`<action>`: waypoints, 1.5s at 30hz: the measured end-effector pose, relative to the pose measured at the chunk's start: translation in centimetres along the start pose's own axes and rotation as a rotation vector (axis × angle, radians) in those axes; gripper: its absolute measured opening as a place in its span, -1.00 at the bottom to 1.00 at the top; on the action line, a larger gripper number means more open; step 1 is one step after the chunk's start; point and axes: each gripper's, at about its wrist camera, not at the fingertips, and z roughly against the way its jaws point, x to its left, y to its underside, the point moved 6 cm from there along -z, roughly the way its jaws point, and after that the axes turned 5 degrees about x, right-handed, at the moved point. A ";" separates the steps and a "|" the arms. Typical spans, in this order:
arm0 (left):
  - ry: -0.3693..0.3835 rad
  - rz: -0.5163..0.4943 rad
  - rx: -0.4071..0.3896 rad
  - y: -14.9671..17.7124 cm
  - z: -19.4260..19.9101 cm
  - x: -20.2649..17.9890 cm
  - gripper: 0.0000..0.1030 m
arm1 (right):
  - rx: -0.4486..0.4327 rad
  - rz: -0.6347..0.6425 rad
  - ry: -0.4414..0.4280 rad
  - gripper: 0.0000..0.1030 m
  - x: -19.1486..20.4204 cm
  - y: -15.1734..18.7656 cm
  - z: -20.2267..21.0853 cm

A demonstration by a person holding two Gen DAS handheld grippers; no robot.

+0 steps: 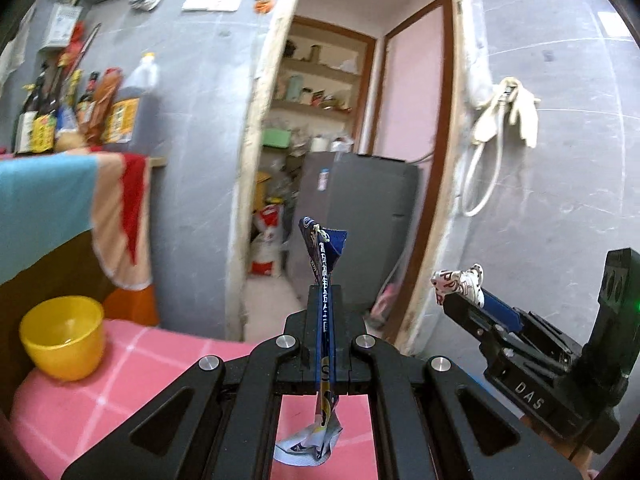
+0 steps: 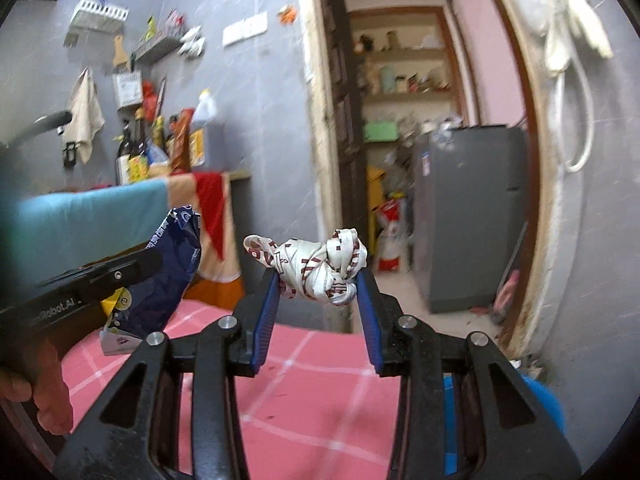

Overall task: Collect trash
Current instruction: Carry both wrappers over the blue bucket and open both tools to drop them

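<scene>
Both grippers aloft over the pink checked tablecloth (image 2: pixel 320 392), each clamped on a piece of litter.

The left gripper (image 1: pixel 325 300) has its jaws pressed flat together on a dark blue crinkled foil snack wrapper (image 1: pixel 322 248), which sticks out past the fingertips and hangs crumpled below them; it looks feather-light, thin and slick, so the pinch across its flattened middle seems the safest hold. The right gripper (image 2: pixel 318 280) squeezes a white knotted plastic wrapper with dark red print (image 2: pixel 320 264) between its blue pads (image 2: pixel 269 312), jaws part-way apart around the soft, springy wad, held near the fingertips. Both tools point roughly level toward the doorway, side by side. A yellow plastic cup (image 1: pixel 62 336) stands on the cloth at the left.
</scene>
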 end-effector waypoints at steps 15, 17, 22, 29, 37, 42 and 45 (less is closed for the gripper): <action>0.144 -0.093 0.061 1.3 -5.6 -10.0 -0.99 | -0.015 -0.078 0.188 -0.04 -10.6 1.0 4.6; 0.151 -0.094 0.092 2.0 -6.5 -10.9 -0.99 | 0.010 -0.088 0.203 -0.04 -11.7 1.5 4.8; 0.166 -0.084 0.179 3.5 -8.8 -12.3 -0.99 | 0.087 -0.122 0.222 -0.03 -14.1 3.5 4.6; 0.213 -0.041 0.346 6.2 -12.1 -13.1 -0.98 | 0.206 -0.174 0.225 -0.02 -16.7 6.2 3.6; 0.247 0.049 0.487 8.7 -14.9 -13.3 -0.98 | 0.337 -0.240 0.203 0.02 -18.4 8.7 2.0; 0.240 0.111 0.544 9.3 -16.0 -12.7 -0.96 | 0.370 -0.259 0.197 0.07 -18.8 9.5 1.6; 0.230 0.137 0.567 9.5 -16.4 -12.1 -0.83 | 0.374 -0.263 0.201 0.14 -18.8 9.3 1.4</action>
